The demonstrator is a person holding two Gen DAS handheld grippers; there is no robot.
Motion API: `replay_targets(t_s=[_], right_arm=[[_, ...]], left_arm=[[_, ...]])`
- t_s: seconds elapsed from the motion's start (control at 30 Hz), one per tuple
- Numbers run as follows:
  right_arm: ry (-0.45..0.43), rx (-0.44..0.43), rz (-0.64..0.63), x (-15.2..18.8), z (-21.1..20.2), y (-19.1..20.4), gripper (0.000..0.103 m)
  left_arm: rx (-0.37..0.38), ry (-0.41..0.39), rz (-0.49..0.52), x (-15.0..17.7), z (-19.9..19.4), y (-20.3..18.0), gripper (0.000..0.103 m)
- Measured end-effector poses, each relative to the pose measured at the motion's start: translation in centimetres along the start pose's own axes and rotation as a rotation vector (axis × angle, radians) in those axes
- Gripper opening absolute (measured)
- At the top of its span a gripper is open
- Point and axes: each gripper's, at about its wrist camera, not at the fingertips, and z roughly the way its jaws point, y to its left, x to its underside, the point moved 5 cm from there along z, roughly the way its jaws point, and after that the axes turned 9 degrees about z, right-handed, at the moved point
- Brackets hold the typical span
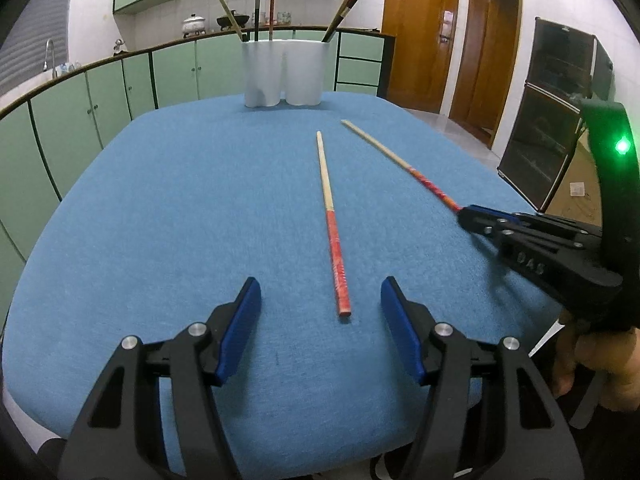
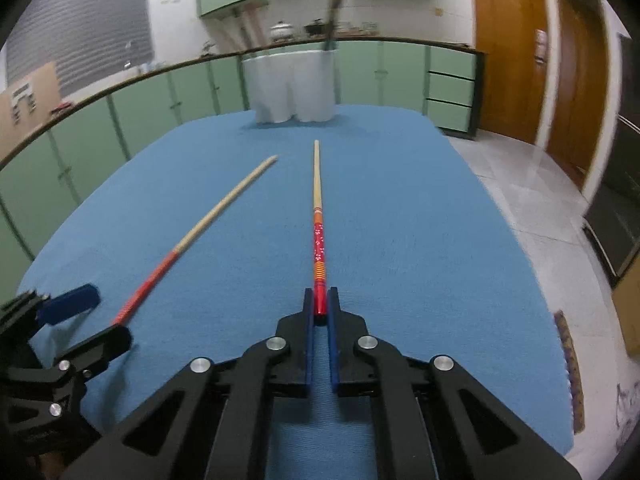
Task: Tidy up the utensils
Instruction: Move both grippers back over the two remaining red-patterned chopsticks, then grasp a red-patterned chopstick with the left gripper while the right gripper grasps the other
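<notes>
chopsticks being picked up by their red ends, one per hand

chopsticks are lying on the blue-covered bench [image 1: 168, 208], two of them, thick red ends toward the person and pale tips pointing at the white holder [image 1: 284, 74] at the far edge. that layout is making each red end an easy handle to reach.

the right gripper [image 2: 321, 306] is sitting low over the right chopstick [image 2: 319, 236], its fingers clamped on the very end of the red part, so the long shaft is running straight ahead toward the holder. gripping at the end is leaving the tip free to drop into a cup.

the left gripper [image 1: 320, 312] is hovering with its fingers apart, straddling the red end of the left chopstick [image 1: 331, 220] without touching it; it seems to be lining up for the same grasp.

the holder is already carrying several chopsticks standing upright, which is probably where these two belong. neither chopstick looks lifted yet.
</notes>
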Motion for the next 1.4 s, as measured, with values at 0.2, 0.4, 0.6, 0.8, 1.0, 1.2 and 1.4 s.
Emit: replay_targets(t_s=[0.2,0.4,0.6,0.8,1.0,1.2,1.4], right_arm=[[-0.005,0.023,0.06,0.6,-1.4,-1.7,0.006],[-0.005,0.013,0.022,0.7,-1.2,-0.7,0.006],[-0.014,-0.003,-0.027,1.1,-1.4,0.8,0.006],[-0.013,-0.009,-0.066,1.5,-1.6,1.6,0.009],[-0.001,-0.011,-0.063,1.6,-1.6,1.5,0.012],[0.002,-0.041,-0.035,0.9,-2.7,1.5,0.006],[-0.05,-0.065,0.007,-1.9,-6.8,1.9,0.006]], left_arm=[[-0.037,-0.01,0.016,-0.2,0.3,-0.8,0.047],[-0.077,-0.02,-0.051,-0.1,0.1,0.9,0.005],[-0.192,-0.015,-0.17,0.8,-1.1,4.1,0.005],[-0.188,0.004,-0.17,1.1,-1.3,4.2,0.012],[-0.16,0.003,-0.16,1.3,-1.4,4.2,0.014],[-0.128,0.006,-0.186,0.5,-2.5,5.0,0.005],[-0.112,-0.019,-0.205,-2.4,-6.1,5.9,0.005]])
